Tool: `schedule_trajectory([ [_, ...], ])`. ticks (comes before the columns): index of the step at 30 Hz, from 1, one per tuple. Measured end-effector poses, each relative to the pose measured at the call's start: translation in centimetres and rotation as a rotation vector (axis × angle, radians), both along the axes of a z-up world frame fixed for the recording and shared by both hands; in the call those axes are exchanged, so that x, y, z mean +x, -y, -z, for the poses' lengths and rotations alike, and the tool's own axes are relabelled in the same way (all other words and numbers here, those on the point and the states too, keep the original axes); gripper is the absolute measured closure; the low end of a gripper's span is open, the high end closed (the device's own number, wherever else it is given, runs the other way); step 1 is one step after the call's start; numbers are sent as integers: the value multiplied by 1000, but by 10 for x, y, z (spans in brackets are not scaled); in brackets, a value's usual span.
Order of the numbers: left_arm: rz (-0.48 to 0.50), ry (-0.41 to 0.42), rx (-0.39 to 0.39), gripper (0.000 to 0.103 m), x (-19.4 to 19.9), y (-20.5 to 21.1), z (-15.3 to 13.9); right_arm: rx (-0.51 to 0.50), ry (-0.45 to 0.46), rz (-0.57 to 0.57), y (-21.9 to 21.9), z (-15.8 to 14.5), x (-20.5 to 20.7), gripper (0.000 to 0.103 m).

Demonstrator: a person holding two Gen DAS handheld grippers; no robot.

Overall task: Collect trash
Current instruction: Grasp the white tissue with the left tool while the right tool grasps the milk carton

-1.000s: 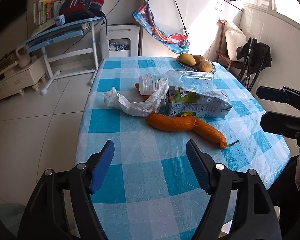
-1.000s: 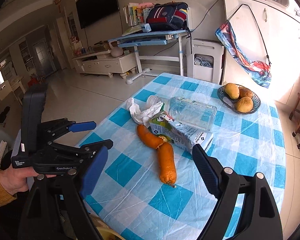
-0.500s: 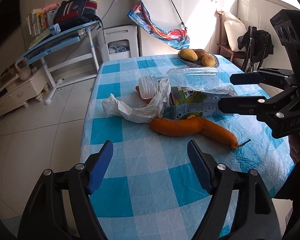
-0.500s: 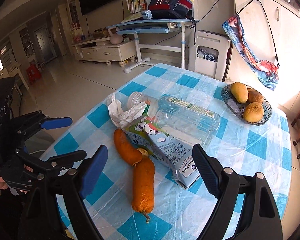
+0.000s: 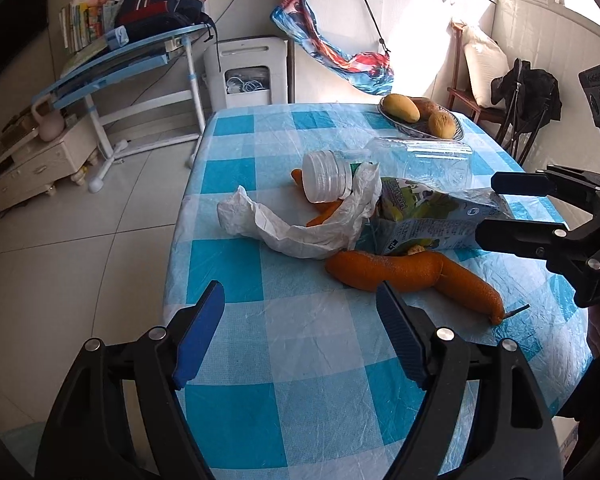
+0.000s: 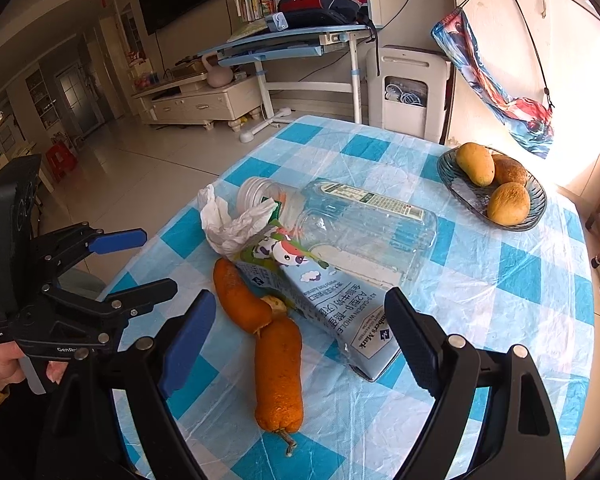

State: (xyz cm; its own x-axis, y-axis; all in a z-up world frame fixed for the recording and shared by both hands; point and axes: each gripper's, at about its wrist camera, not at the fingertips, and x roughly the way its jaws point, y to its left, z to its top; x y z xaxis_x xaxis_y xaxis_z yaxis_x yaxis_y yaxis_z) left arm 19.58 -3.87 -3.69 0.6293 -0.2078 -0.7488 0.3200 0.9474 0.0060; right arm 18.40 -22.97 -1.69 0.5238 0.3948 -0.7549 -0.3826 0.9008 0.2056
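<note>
A pile of trash lies on the blue-checked table (image 5: pixel 300 360). It holds a milk carton (image 5: pixel 432 220) (image 6: pixel 320 292) on its side, a clear plastic bottle (image 5: pixel 420 160) (image 6: pixel 364 232) behind it, and a crumpled white wrapper (image 5: pixel 300 232) (image 6: pixel 232 224). Two orange carrot-like pieces (image 5: pixel 384 268) (image 6: pixel 278 368) lie in front. My left gripper (image 5: pixel 298 300) (image 6: pixel 160 260) hovers open short of the pile, with nothing between its fingers. My right gripper (image 6: pixel 300 304) (image 5: pixel 486 208) is open above the carton's near end, its pads apart from it.
A glass bowl (image 5: pixel 452 132) (image 6: pixel 536 216) of fruit stands at the table's far corner. A hand (image 6: pixel 0 364) holds the left gripper off the table's left edge. A blue desk (image 5: pixel 112 68), a white appliance (image 5: pixel 246 72) and a chair (image 5: pixel 528 96) stand beyond the table.
Both grippers have closed in on the pile. The right gripper came in from the right of the left wrist view and dropped toward the carton. Both stayed open.
</note>
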Motion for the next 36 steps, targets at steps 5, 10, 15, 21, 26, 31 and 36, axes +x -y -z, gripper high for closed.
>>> schedule_trajectory([
  [5, 8, 32, 33, 28, 22, 8, -2, 0, -9, 25, 5, 3, 5, 20],
  [10, 108, 38, 64, 28, 34, 30, 1, -12, -2, 34, 5, 4, 8, 20],
  [15, 134, 9, 42, 38, 44, 41, 8, -71, -9, 14, -2, 5, 10, 20],
  [21, 130, -24, -23, 89, 47, 33, 6, -181, -44, -29, -3, 8, 6, 26],
  [26, 117, -43, -129, 92, 44, 19, -2, -115, -45, 20, 8, 10, 13, 25],
  [31, 104, -61, -167, 93, 46, 10, -4, -120, -69, 14, 4, 19, 14, 24],
  [36, 83, -104, -167, 92, 50, 8, 6, -153, -123, -17, 3, 25, 10, 49],
])
